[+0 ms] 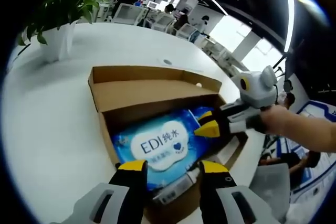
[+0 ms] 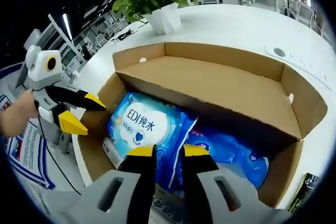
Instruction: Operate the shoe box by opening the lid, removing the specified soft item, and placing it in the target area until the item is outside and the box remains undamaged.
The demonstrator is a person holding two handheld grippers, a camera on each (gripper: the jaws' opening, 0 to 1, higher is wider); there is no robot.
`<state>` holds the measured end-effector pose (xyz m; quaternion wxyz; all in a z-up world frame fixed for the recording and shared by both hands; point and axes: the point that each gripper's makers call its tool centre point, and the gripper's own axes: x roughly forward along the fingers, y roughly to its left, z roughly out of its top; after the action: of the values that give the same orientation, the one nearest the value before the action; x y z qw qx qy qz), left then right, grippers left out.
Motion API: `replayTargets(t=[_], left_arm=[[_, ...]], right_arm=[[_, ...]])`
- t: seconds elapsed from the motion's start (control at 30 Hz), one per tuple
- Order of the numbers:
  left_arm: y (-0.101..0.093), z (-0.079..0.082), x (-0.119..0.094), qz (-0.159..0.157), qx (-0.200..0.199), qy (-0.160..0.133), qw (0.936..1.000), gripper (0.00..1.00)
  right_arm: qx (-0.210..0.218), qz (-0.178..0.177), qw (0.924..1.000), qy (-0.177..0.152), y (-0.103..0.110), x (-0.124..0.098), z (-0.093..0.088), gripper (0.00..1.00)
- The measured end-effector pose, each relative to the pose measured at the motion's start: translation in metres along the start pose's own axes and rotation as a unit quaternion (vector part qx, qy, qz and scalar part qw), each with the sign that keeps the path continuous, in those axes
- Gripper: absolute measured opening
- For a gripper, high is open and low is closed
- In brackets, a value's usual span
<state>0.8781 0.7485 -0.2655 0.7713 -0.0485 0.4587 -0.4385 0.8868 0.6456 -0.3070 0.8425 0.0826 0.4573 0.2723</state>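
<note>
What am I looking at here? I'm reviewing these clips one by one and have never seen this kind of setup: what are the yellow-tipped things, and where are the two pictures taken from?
There is no robot. A person holds hand-held tongs in each hand, and a fisheye camera rides on each, looking along its own two yellow-tipped jaws.

In the left gripper view, the left tongs rise from the bottom; the right tongs come in from the right, held by a hand. The right gripper view is the reverse: the right tongs are below, the left tongs at the left.

On the white table stands an open cardboard shoe box, lid folded back. Inside lies a soft blue pack of wipes. Both tongs stand open and hold nothing; the right ones reach over the pack.

A potted plant stands behind the box.
</note>
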Motion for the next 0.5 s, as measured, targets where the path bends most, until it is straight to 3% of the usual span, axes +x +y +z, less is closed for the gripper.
replayTargets(t=[0.23, 0.5], left_arm=[[0.0045, 0.0004, 0.0016, 0.003, -0.002, 0.001, 1.0000, 0.39], [0.0048, -0.0004, 0.0030, 0.008, -0.001, 0.003, 1.0000, 0.39]], right_arm=[[0.003, 0.001, 1.0000, 0.006, -0.0022, 0.0101, -0.0056, 0.04], [-0.014, -0.003, 0.9999, -0.001, 0.0017, 0.0064, -0.0016, 0.02]])
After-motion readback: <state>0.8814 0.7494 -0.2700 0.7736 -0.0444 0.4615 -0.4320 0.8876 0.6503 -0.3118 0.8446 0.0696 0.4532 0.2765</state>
